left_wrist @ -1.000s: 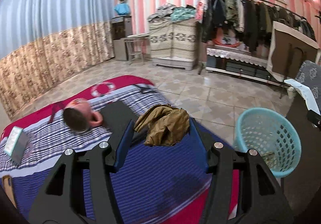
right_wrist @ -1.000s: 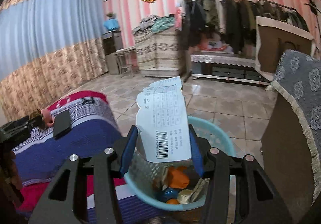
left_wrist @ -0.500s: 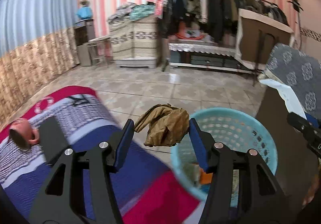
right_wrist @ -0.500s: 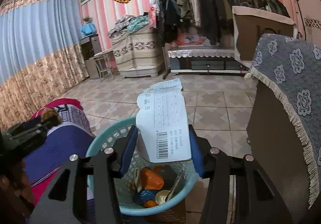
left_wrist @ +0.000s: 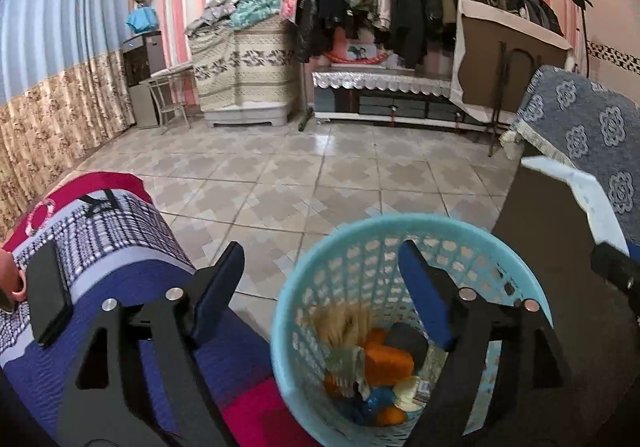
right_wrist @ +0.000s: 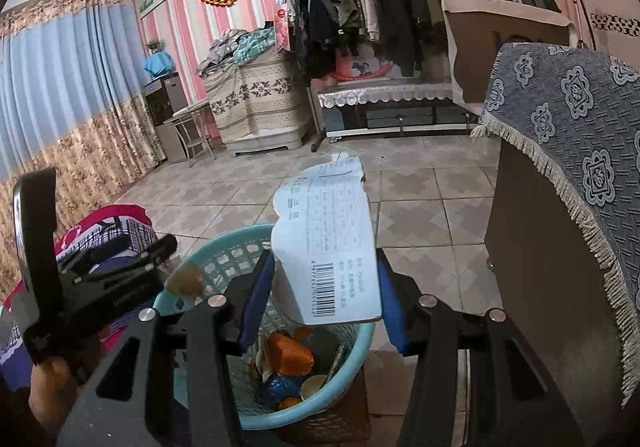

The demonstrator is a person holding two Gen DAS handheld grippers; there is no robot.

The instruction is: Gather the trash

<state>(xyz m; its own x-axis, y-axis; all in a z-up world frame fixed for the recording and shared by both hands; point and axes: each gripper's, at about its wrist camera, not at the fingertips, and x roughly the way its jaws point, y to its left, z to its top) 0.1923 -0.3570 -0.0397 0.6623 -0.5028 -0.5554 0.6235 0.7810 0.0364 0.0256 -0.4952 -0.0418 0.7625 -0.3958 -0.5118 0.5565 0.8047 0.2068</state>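
My left gripper (left_wrist: 322,275) hangs over the turquoise basket (left_wrist: 360,225), its jaws opening with nothing between them. A blurred brown crumpled wad (left_wrist: 344,323) is dropping inside the basket; in the right wrist view this wad (right_wrist: 186,279) is at the rim of the basket (right_wrist: 224,239), just under the left gripper (right_wrist: 132,267). Orange and blue trash (right_wrist: 290,355) lies at the bottom. My right gripper (right_wrist: 324,273) is shut on a white printed pack with a barcode (right_wrist: 328,231), held above the basket.
A bed with a blue, striped and red blanket (left_wrist: 120,239) lies left of the basket, with a flat black object (left_wrist: 48,295) on it. A brown cabinet under a grey-blue floral cloth (right_wrist: 560,151) stands right. Tiled floor (left_wrist: 320,167) lies beyond.
My left gripper swung right from over the bed to over the basket and opened; the brown wad left its jaws and is falling in. The right gripper with its pack came slightly closer over the basket.
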